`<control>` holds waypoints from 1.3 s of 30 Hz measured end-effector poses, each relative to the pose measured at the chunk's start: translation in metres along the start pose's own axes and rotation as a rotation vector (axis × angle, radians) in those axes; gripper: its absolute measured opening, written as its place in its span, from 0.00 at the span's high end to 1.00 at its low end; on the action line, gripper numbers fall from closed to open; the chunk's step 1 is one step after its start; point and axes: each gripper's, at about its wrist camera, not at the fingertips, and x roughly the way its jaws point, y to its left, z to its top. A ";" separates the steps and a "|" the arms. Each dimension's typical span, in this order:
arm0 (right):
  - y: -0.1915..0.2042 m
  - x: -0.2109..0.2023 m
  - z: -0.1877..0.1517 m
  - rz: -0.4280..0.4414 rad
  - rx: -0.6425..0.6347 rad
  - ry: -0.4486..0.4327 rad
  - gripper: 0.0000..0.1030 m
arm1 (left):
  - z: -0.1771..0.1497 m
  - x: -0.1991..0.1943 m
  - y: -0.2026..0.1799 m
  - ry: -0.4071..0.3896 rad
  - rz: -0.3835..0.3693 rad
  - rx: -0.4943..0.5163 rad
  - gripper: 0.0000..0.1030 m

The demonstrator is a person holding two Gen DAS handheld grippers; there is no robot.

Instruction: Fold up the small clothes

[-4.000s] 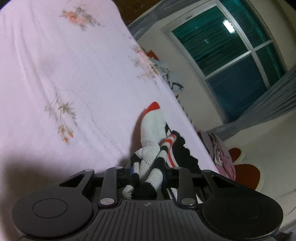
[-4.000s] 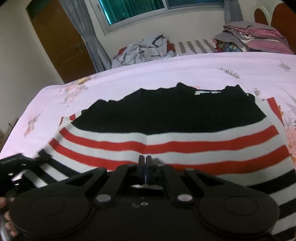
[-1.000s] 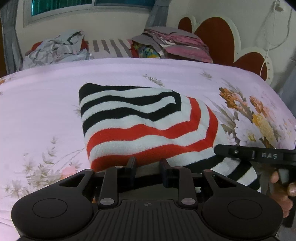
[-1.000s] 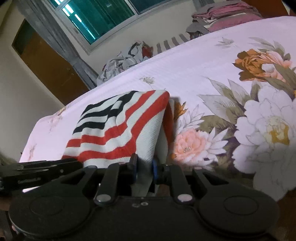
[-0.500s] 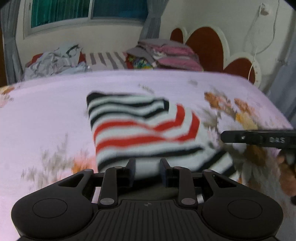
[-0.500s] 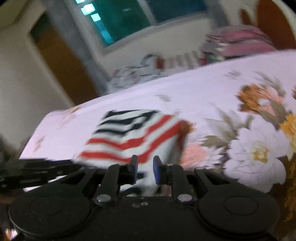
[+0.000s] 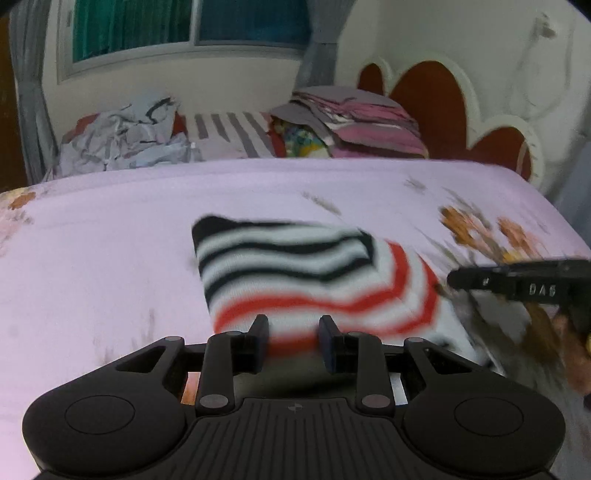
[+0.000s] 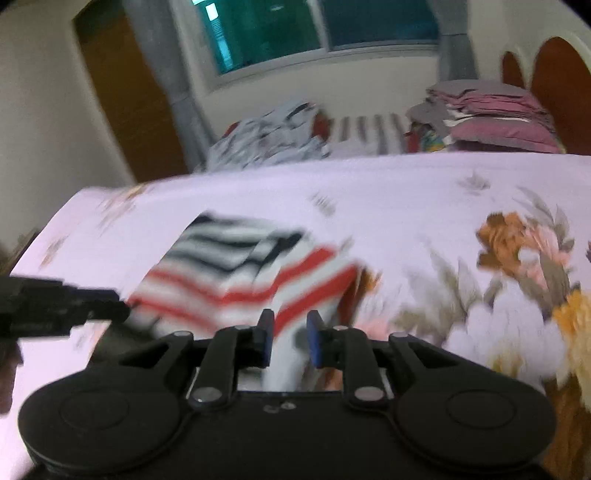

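Left gripper (image 7: 293, 338) stands with its jaws parted and nothing clamped between them; the near edge of the folded striped garment (image 7: 306, 273) shows in the gap, but the pads do not press on it. Right gripper (image 8: 290, 338) likewise has its jaws apart by a narrow gap, with the garment's near corner visible behind the gap; both views are motion-blurred, so contact cannot be confirmed. In the left wrist view the right gripper's side enters from the right edge just beside the garment, with part of a hand (image 7: 576, 354) under it.

Beyond the fingertips, the garment lies folded into a compact rectangle on the pink floral bedsheet (image 7: 92, 258): red stripes nearest, black-and-white stripes farther back. Large printed flowers occupy the sheet to the garment's right.

At the far edge of the bed sit a crumpled grey pile of clothes (image 7: 122, 144), a striped pillow (image 7: 229, 136) and a stack of folded pink and grey laundry (image 7: 354, 122). Behind these stand the red scalloped headboard (image 7: 432, 99), the window (image 7: 184, 26) and, in the right wrist view, a brown door (image 8: 129, 103).
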 end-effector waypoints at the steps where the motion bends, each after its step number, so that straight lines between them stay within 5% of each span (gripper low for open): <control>1: 0.000 0.012 0.006 -0.003 0.010 0.006 0.83 | 0.008 0.015 0.005 0.014 0.005 -0.012 0.72; 5: -0.003 0.063 0.009 -0.088 -0.042 0.118 0.85 | 0.010 0.054 0.004 0.099 0.087 0.034 0.72; 10: 0.002 0.059 0.011 -0.149 -0.078 0.120 0.86 | 0.009 0.049 -0.012 0.088 0.138 0.092 0.72; 18: 0.022 0.005 -0.004 -0.004 -0.101 0.056 0.80 | -0.004 0.008 -0.028 0.064 0.166 0.170 0.72; 26: 0.039 -0.045 -0.038 0.067 -0.181 0.007 0.82 | -0.043 -0.040 -0.028 0.044 0.142 0.085 0.72; 28: 0.038 -0.043 -0.052 0.071 -0.211 0.034 0.83 | -0.055 -0.042 -0.027 0.049 0.150 0.077 0.72; 31: 0.031 -0.021 -0.068 0.016 -0.237 0.105 0.98 | -0.063 -0.033 -0.025 0.079 0.184 0.088 0.72; 39: 0.025 -0.025 -0.059 0.042 -0.163 0.087 0.95 | -0.055 -0.045 -0.037 0.065 0.235 0.127 0.72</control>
